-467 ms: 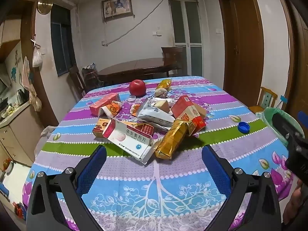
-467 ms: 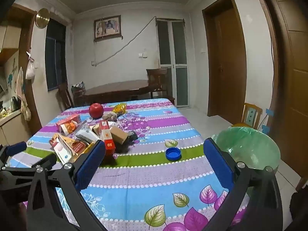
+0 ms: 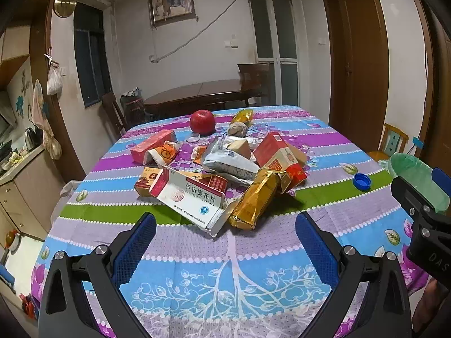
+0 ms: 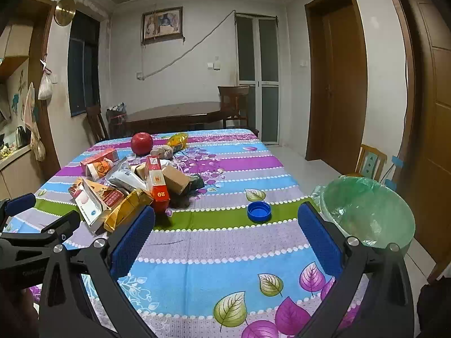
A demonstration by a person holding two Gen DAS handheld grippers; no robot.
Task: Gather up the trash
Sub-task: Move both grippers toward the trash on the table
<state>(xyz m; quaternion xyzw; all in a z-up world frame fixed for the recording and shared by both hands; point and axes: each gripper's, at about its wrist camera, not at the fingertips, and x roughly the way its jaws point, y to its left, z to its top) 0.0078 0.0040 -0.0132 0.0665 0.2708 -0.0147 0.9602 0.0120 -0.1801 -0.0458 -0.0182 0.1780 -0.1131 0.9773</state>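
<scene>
A pile of trash lies mid-table: a white medicine box (image 3: 194,201), a gold wrapper (image 3: 255,198), a red carton (image 3: 279,157), a white pouch (image 3: 229,164) and a pink box (image 3: 153,145). The pile also shows in the right wrist view, with the red carton (image 4: 156,178) upright. A blue bottle cap (image 4: 259,211) lies apart near the table's right edge. A bin with a green liner (image 4: 366,214) stands beside that edge. My left gripper (image 3: 225,242) is open and empty, just short of the pile. My right gripper (image 4: 225,236) is open and empty, short of the cap.
A red apple (image 3: 202,121) and a crumpled brown ball (image 3: 238,129) sit behind the pile. The striped floral tablecloth (image 3: 225,276) covers the table. A wooden chair (image 4: 369,162) stands behind the bin. A dark wooden table (image 3: 203,93) and kitchen counter (image 3: 17,163) lie beyond.
Both grippers have shifted only slightly; the pile sits a little lower and nearer in the left wrist view. Nothing was taken hold of or moved.
</scene>
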